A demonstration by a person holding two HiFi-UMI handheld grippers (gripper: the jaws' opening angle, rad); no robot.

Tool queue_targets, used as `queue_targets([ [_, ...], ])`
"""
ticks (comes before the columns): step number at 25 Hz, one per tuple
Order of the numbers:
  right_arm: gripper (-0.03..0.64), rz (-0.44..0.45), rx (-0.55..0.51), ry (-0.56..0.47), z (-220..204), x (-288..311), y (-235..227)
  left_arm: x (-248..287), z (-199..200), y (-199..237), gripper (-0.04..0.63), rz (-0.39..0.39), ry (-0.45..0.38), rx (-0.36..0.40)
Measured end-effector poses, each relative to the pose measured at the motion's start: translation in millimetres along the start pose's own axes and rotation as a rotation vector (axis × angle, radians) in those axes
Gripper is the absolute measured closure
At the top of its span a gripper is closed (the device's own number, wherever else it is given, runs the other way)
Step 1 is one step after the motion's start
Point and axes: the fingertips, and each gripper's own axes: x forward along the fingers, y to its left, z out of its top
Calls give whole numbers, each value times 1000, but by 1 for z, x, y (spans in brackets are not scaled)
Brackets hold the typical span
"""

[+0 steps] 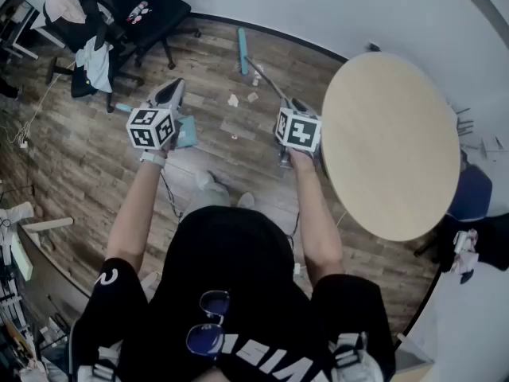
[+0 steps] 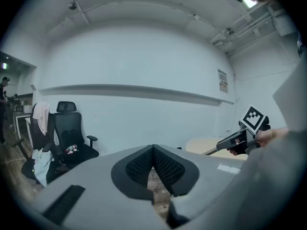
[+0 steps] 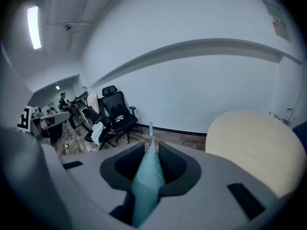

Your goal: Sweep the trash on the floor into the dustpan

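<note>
A: Far left, a black office chair (image 1: 143,10) stood on the wood-plank floor (image 1: 71,157). Pale clothes (image 1: 95,60) were heaped beside it, too bunched to name.

B: And the left gripper (image 2: 153,150)?

A: Closed! Its own view showed the two black ribbed pads (image 2: 168,169) pressed tip to tip. Nothing was pinched between them, just a sliver of floor in the notch below.

B: From overhead the dustpan (image 1: 188,131) was mostly hidden. Only a flat teal edge poked out beside that gripper's marker cube (image 1: 151,128). I couldn't tell whether it lay on the planks or hung above them.

A: The trash (image 1: 233,100) was a few small pale crumpled scraps on the floor ahead of the person, between the two grippers and near the broom's shaft. They were too small to identify.

B: The broom (image 1: 242,48) had a thin straight shaft and a teal head out by the dark skirting. The bristles couldn't be made out.

A: The right gripper (image 3: 151,150) was clamped on the broom's smooth teal handle, which ran out between its pads. The handle's near end was cut off at the bottom of that view.

B: Far right stood a round table (image 1: 390,146) with a pale, matte, wood-toned top. Its legs were hidden underneath.
</note>
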Motion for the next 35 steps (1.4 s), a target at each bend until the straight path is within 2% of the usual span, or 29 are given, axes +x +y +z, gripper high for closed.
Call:
queue_targets([
  [6,534,10,-22,18,-9,-14,14,-12,-13,-9,598,-18,27,-24],
  [14,534,1,-44,30,4,13,20,14,-16,6,598,-35,32,-48],
  [21,534,-19,-51,59,27,64,23,61,-12,42,598,-57,27,-72],
  [29,534,-54,-72,83,53,140,38,121,-22,107,598,-86,45,-96],
  [35,533,-82,-99,119,54,193,41,168,-36,144,598,-104,66,-116],
])
